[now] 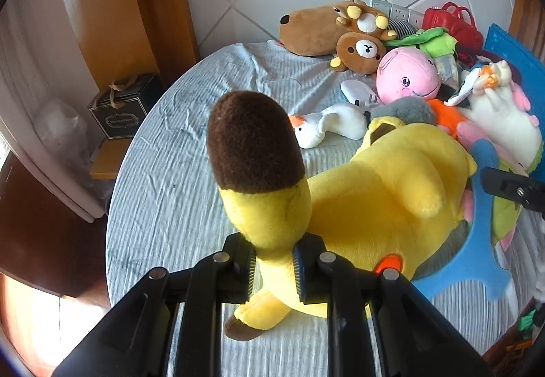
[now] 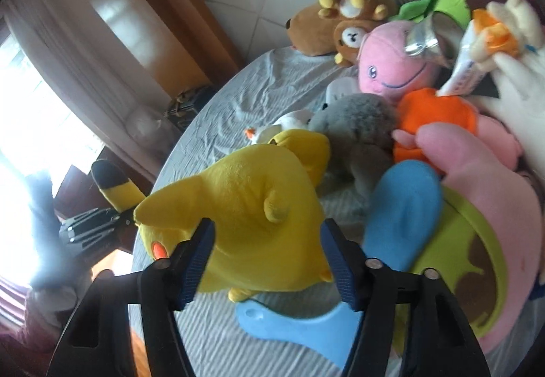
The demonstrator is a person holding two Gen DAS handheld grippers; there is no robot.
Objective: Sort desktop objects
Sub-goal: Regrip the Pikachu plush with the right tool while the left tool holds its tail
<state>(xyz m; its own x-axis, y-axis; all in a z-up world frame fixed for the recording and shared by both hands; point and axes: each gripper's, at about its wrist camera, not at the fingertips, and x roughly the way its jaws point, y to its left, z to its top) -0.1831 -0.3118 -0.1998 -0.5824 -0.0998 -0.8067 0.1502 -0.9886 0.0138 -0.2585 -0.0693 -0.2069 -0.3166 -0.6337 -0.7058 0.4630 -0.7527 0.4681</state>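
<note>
Your left gripper (image 1: 274, 269) is clamping the brown-tipped ear of the yellow plush (image 1: 374, 199), which is lying on the striped cloth (image 1: 170, 179) beside the toy pile (image 1: 405, 80). Your right gripper (image 2: 269, 262) is standing wide astride its body, pads not pressing. You are setting it down; next, ease the left jaws off.

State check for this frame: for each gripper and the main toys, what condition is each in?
left gripper: shut on the yellow plush's tail.
right gripper: open, fingers either side of the yellow plush's body.
yellow plush: lying on the table, tail raised.
pink plush: resting in the pile.
brown capybara plush: lying by the wall.
</note>
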